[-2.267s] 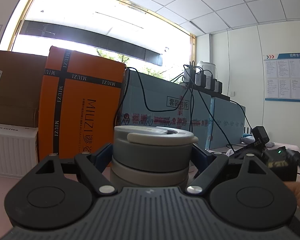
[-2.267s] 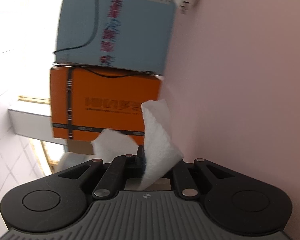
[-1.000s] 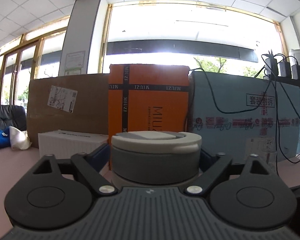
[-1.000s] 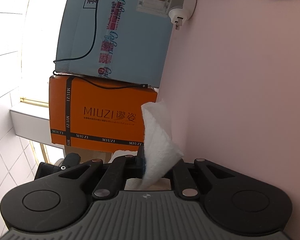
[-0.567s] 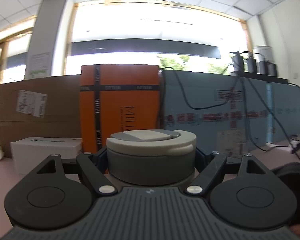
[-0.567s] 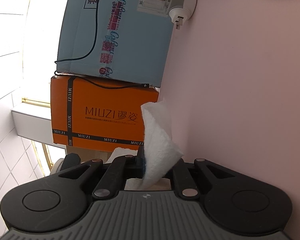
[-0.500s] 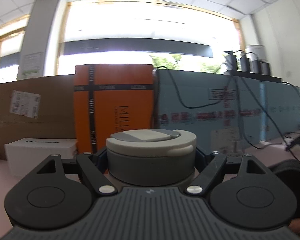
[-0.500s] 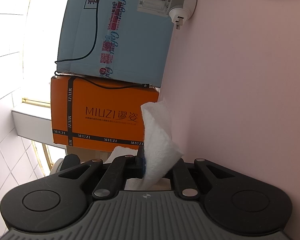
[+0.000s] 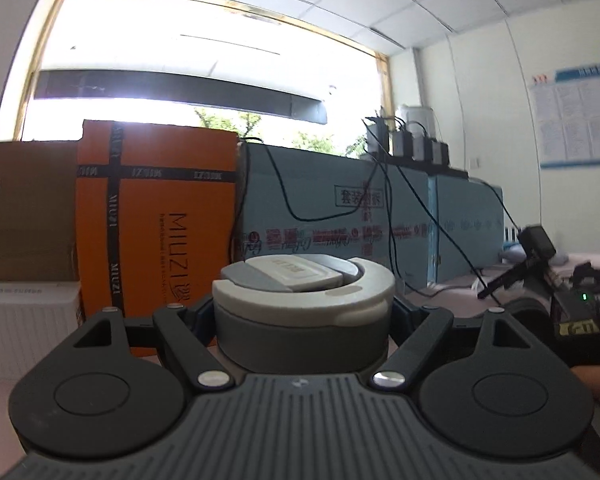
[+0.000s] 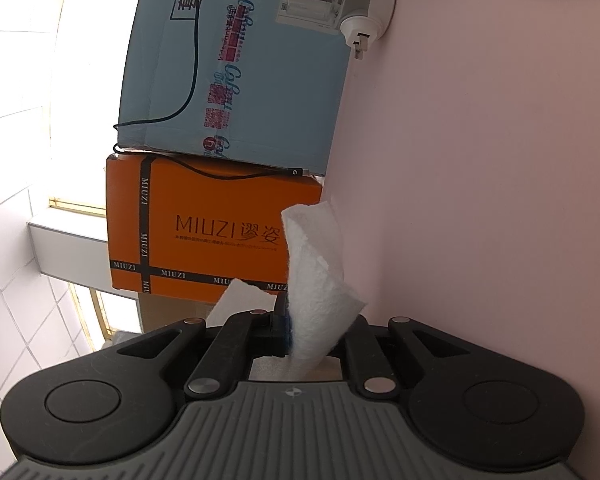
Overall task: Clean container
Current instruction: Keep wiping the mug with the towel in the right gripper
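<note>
My left gripper (image 9: pixel 302 312) is shut on a round grey container (image 9: pixel 300 332) with a pale grey lid (image 9: pixel 304 284); it holds it upright above the pink table. The container fills the gap between the jaws and hides the fingertips. My right gripper (image 10: pixel 312 320) is shut on a folded white paper towel (image 10: pixel 314 280) that sticks out forward; this view is rolled sideways. The right gripper's body (image 9: pixel 572 320) shows at the right edge of the left wrist view, apart from the container.
An orange MIUZI box (image 9: pixel 156 232) and a long blue carton (image 9: pixel 340 216) with black cables stand at the back of the pink table (image 10: pixel 480 160). A brown carton (image 9: pixel 24 208) and white box (image 9: pixel 24 312) are left. A white plug adapter (image 10: pixel 364 8) lies by the blue carton (image 10: pixel 236 60).
The left gripper with the container has swung to the right, so the boxes shifted left and the right gripper came into view. The right gripper and towel have hardly moved.
</note>
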A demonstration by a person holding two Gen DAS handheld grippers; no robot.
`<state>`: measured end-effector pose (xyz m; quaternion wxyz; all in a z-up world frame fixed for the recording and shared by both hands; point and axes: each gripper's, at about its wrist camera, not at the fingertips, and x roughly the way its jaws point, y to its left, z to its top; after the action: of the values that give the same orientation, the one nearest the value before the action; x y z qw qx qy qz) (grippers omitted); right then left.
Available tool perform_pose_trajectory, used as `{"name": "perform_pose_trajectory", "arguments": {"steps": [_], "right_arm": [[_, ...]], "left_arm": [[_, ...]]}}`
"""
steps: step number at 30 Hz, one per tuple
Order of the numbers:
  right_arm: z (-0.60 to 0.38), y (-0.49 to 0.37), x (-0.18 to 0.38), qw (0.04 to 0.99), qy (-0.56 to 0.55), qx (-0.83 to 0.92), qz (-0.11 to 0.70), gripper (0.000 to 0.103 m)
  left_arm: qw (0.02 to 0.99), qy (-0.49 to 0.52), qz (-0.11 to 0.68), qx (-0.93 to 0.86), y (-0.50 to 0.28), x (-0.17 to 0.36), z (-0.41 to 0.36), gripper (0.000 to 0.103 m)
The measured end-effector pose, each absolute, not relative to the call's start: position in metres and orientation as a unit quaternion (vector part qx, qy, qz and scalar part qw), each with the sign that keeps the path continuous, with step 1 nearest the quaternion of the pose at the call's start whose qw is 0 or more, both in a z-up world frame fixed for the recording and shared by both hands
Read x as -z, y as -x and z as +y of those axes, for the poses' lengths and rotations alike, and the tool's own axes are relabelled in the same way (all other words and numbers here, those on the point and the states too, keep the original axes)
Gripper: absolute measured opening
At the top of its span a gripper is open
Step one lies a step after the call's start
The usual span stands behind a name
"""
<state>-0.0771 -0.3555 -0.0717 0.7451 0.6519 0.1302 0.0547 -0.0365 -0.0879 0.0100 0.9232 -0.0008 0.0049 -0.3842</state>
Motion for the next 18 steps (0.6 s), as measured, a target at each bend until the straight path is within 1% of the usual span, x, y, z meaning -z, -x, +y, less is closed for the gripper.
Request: {"name": "perform_pose_trajectory", "arguments": {"steps": [4, 5, 11, 16, 18], "right_arm": [[-0.358, 0.08, 0.071, 0.741, -0.658, -0.051, 0.122, 0.008], [-0.359, 0.081, 0.071, 0.739, -0.662, -0.051, 0.116, 0.008], [-0.366, 0.088, 0.057, 0.733, -0.673, -0.066, 0.069, 0.008], [-0.366, 0.082, 0.045, 0.725, -0.682, -0.082, 0.052, 0.008], [-0.363, 0.077, 0.04, 0.724, -0.682, -0.089, 0.051, 0.008]], "left_arm": [[0.924, 0.007, 0.0, 0.382, 0.037, -0.008, -0.086, 0.079], [0.924, 0.003, -0.003, 0.382, 0.039, -0.007, -0.088, 0.082], [0.924, -0.017, -0.009, 0.382, 0.043, -0.004, -0.09, 0.084], [0.924, -0.007, -0.015, 0.382, 0.044, -0.005, -0.086, 0.084], [0.923, -0.006, -0.016, 0.384, 0.044, -0.005, -0.085, 0.082]]}}
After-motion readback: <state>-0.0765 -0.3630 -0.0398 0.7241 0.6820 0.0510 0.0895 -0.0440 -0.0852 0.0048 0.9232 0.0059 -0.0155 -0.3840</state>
